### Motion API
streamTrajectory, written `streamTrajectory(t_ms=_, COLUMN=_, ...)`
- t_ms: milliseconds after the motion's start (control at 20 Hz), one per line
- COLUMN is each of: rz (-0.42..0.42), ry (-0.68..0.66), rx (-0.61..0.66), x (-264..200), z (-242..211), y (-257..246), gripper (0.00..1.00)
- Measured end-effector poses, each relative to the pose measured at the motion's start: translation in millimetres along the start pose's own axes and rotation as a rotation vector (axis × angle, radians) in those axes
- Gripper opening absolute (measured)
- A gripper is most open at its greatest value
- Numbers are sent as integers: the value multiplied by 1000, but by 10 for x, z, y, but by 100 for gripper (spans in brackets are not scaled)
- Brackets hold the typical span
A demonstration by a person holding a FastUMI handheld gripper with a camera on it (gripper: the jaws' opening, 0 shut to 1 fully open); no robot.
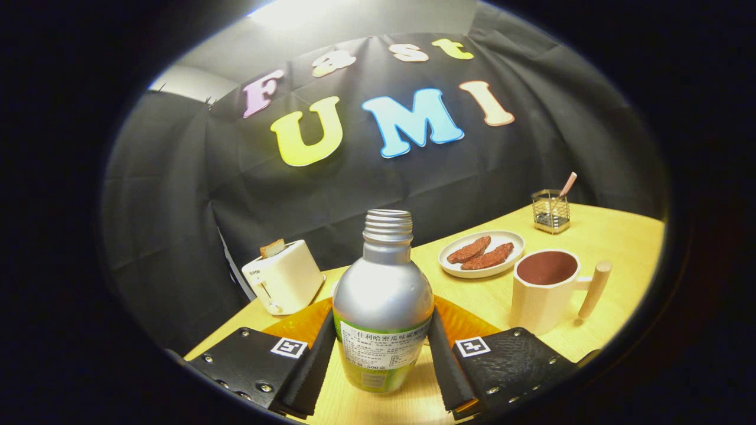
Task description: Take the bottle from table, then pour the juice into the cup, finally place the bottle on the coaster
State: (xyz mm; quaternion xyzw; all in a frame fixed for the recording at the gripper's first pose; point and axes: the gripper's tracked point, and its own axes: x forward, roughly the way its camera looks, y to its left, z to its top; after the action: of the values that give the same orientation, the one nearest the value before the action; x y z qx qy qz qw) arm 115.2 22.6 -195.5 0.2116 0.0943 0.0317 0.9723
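A silver bottle (383, 289) with a green and white label and no cap stands upright between my fingers. My gripper (381, 319) is shut on the bottle, with both pads against its sides at label height. Its base shows over the wooden table (614, 248), near the front edge. An orange coaster (295, 324) lies just behind the bottle and shows on both sides of it. A cream cup (540, 295) with a wooden handle and a dark brown inside stands ahead to the right of my right finger (446, 360). Whether liquid is in the cup cannot be told.
A white toaster (283, 277) with a slice of bread in it stands at the table's far left. A white plate (455, 268) with two brown pieces of food lies behind the cup. A wire holder (550, 211) with a stick in it stands at the far right.
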Motion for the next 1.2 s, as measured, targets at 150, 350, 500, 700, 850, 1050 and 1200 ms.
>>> streamTrajectory(t_ms=150, rz=36, ry=16, rx=103, x=26, z=31, y=-18, gripper=77)
streamTrajectory(t_ms=350, rz=68, ry=23, rx=272, x=35, z=73, y=-126, gripper=76)
streamTrajectory(t_ms=500, rz=80, ry=13, rx=371, x=25, z=152, y=-230, gripper=76)
streamTrajectory(t_ms=700, rz=140, ry=-11, rx=576, x=38, z=287, y=-226, gripper=76)
streamTrajectory(t_ms=850, rz=149, ry=-21, rx=672, x=51, z=317, y=-259, gripper=76)
streamTrajectory(t_ms=1050, rz=165, ry=-44, rx=775, x=15, z=364, y=-298, gripper=76)
streamTrajectory(t_ms=1200, rz=167, ry=-52, rx=838, x=0, z=376, y=-345, gripper=75)
